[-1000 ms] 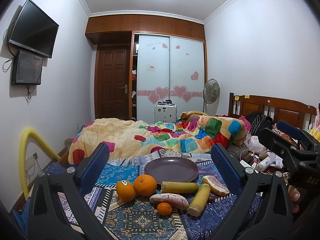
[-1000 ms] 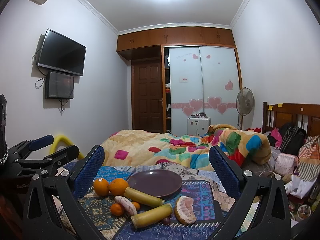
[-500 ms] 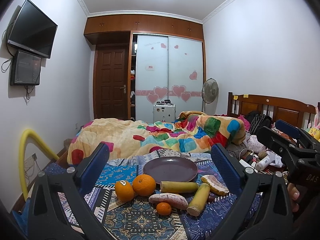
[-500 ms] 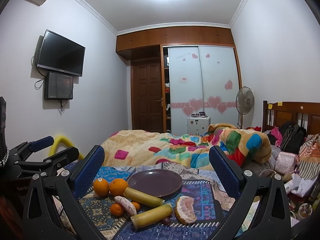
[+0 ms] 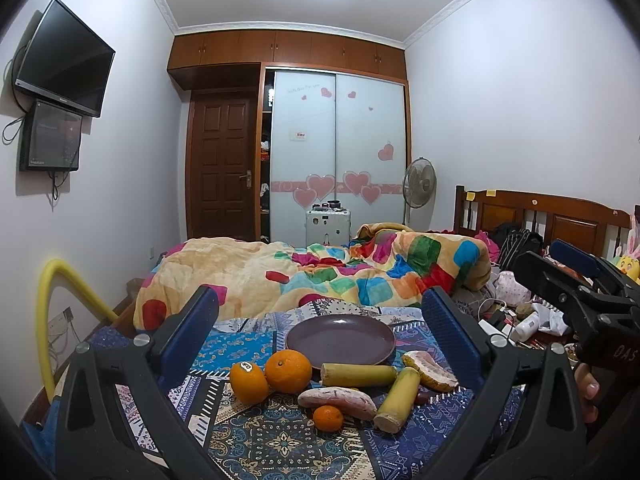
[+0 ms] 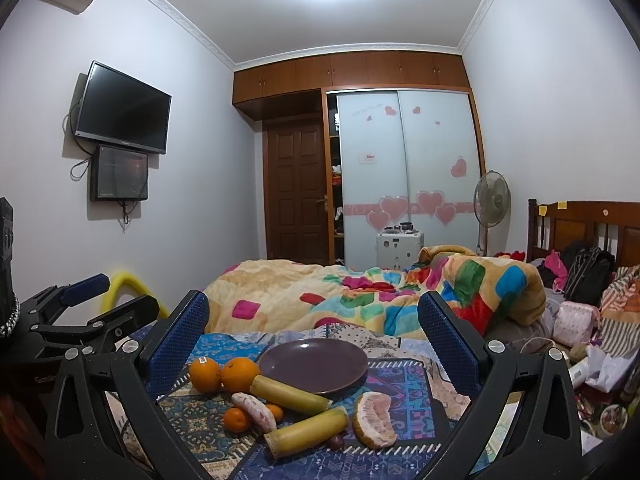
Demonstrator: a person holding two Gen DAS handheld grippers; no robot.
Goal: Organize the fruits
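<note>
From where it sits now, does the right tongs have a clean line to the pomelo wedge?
Probably yes. The right tongs are open and empty, and the pomelo wedge lies at the near right edge of the pile, apart from the purple plate. Only a yellow cane piece lies close on its left.

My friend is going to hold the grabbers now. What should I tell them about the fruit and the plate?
Left gripper: open, holding nothing, aimed at the fruit.
Right gripper: open, holding nothing as well.
Round dark purple plate: bare, on the patterned blue cloth.
In front of the plate, all on the cloth: two big oranges, a small tangerine, two yellow-green cane pieces, a pink sweet potato and a peeled pomelo wedge.
Done: nothing is on the plate yet.
Left: probably every piece needs moving onto the plate; the near tangerine looks easiest to start with.
</note>
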